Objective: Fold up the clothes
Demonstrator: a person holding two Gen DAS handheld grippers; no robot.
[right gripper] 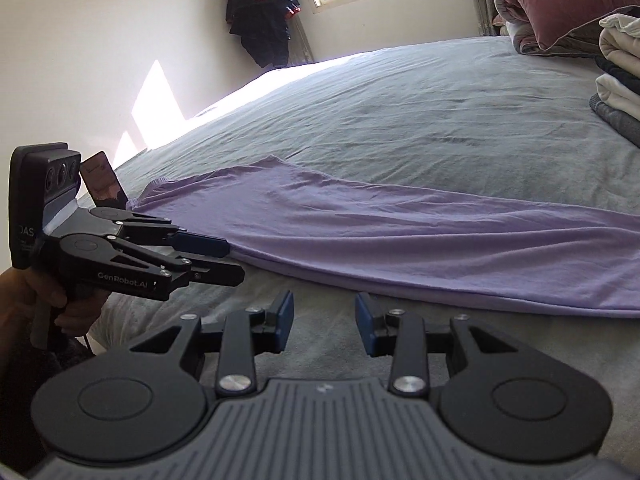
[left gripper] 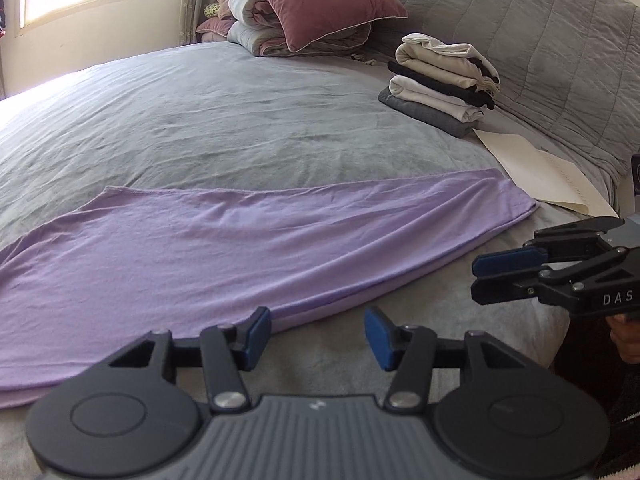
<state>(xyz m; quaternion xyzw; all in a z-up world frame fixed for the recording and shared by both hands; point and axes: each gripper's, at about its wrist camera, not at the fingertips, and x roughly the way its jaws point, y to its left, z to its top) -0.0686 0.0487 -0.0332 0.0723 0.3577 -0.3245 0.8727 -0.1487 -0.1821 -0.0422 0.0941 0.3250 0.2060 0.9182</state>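
Note:
A lilac garment (left gripper: 224, 248) (right gripper: 400, 232) lies folded into a long band across the grey bed (left gripper: 240, 120) (right gripper: 400, 112). My left gripper (left gripper: 316, 320) is open low at the garment's near edge; its left pad (left gripper: 256, 336) sits by the hem, and nothing is pinched. Seen from the right wrist view, the left gripper (right gripper: 235, 260) hovers at the garment's left end. My right gripper (right gripper: 323, 300) is open over bare bedding just short of the hem, with nothing between its pads. It shows at the garment's right end (left gripper: 476, 278).
A stack of folded clothes (left gripper: 436, 84) (right gripper: 620, 80) sits by the quilted headboard (left gripper: 540, 40). A cream sheet (left gripper: 540, 176) lies in front of the stack. A pink pillow (left gripper: 320, 0) tops rolled bedding. A dark jacket (right gripper: 264, 12) hangs by the window.

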